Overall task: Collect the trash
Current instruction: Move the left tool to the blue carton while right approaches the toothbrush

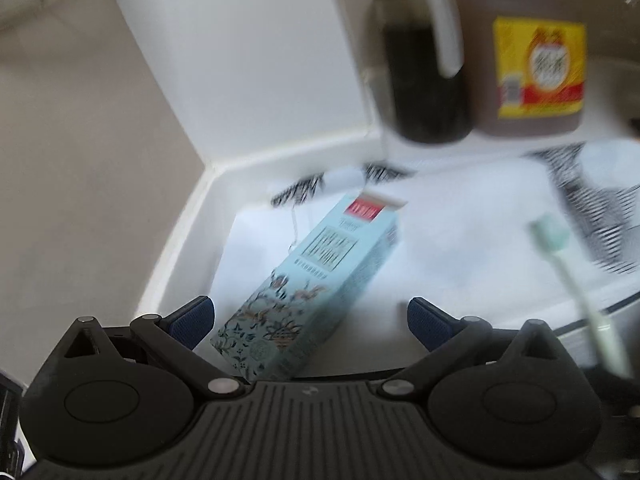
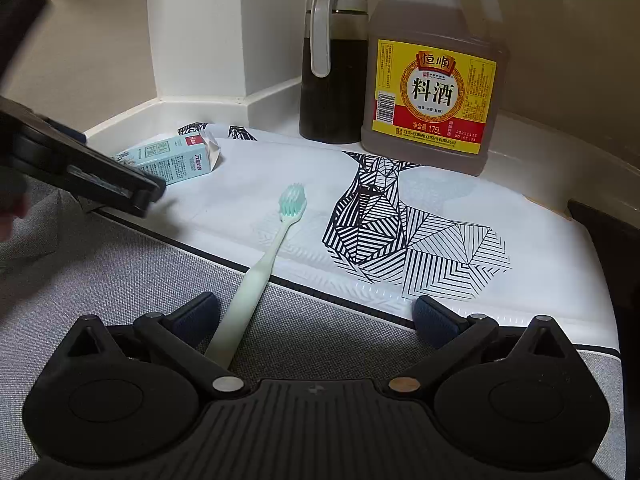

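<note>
A pale blue carton (image 1: 316,280) with a floral print and an opened top lies flat on the white mat (image 1: 460,240). My left gripper (image 1: 311,322) is open, and the carton's near end sits between its blue pads without touching them. In the right wrist view the same carton (image 2: 176,156) lies at the far left, with the left gripper's black body (image 2: 80,168) in front of it. A mint green toothbrush (image 2: 264,256) lies across the mat's edge. My right gripper (image 2: 318,320) is open, with the toothbrush handle close to its left finger.
A dark sauce jug (image 2: 332,64) and a large cooking wine bottle (image 2: 436,76) stand at the back by the white wall. The mat carries a black striped pattern (image 2: 400,224). A grey fabric surface (image 2: 160,280) lies in front. The left wrist view is blurred.
</note>
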### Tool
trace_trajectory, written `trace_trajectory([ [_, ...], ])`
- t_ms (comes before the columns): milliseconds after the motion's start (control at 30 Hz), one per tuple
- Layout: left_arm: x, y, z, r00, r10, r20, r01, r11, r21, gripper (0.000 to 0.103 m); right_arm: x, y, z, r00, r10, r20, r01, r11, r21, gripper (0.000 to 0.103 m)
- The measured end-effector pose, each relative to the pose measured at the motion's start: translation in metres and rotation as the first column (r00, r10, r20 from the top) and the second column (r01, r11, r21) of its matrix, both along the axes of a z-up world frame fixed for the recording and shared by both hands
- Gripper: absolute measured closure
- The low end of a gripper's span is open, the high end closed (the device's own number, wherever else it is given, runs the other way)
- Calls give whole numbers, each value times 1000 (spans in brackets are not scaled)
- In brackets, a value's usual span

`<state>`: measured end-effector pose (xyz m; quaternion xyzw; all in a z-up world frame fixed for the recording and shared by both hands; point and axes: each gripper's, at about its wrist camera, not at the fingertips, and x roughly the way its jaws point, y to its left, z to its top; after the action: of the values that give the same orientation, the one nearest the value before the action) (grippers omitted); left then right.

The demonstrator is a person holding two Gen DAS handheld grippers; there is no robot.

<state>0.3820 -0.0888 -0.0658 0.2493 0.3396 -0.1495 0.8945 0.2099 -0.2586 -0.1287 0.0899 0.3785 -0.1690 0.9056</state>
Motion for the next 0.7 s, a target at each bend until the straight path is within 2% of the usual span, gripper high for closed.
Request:
trace_trajectory([
  [100, 11, 14, -6, 1000, 12, -11, -13, 996, -91, 0, 0, -2, 0, 1000, -2, 0, 2, 1000, 1, 0],
  [167, 17, 27, -10, 999, 20, -40, -27, 983, -181, 0, -1, -6, 0, 1000, -17, 1, 17, 1000, 3, 0],
  [200, 18, 32, -13, 1000, 10, -25, -15, 977, -212, 0, -2, -7, 0, 1000, -24, 2, 24, 1000, 2, 0],
  [333, 6, 35, -22, 996, -27, 80, 44, 974, -224, 0, -2, -5, -1, 1000, -24, -1, 24, 1000, -6, 0],
  [700, 4, 34, -19, 996, -28, 83, 46, 973, -225, 0, -2, -6, -2, 1000, -27, -2, 27, 1000, -9, 0],
])
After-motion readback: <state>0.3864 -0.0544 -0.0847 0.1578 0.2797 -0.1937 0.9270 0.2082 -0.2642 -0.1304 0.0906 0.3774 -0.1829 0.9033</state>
